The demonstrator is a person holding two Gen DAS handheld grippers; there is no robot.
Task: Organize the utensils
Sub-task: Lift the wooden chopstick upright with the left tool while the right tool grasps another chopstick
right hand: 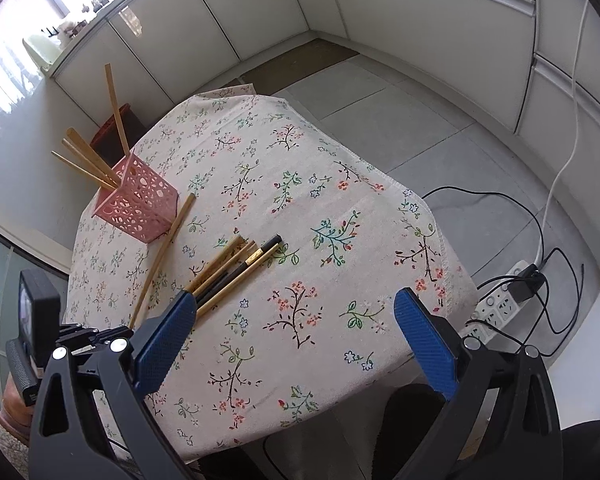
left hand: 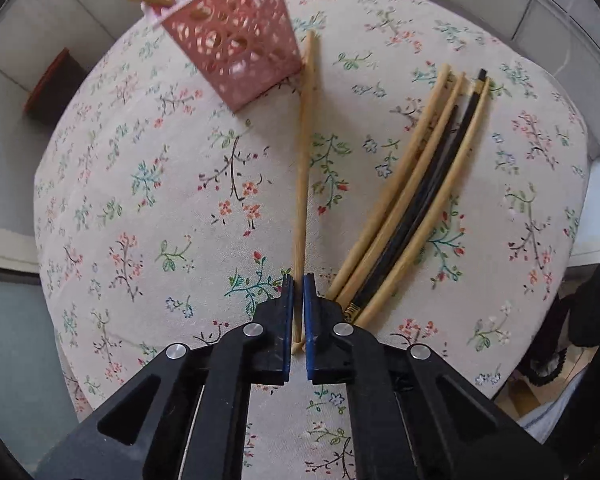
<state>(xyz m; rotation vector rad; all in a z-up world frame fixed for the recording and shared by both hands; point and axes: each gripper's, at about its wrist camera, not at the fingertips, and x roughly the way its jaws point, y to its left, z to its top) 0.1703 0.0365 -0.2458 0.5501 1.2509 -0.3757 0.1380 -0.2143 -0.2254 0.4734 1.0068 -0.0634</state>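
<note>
The left gripper (left hand: 298, 280) was pinched on the near end of a single bamboo chopstick (left hand: 305, 168) – its length running toward twelve o'clock to the pink holder (left hand: 236, 40) – while the right gripper (right hand: 296, 312) hung wide open, empty.
</note>
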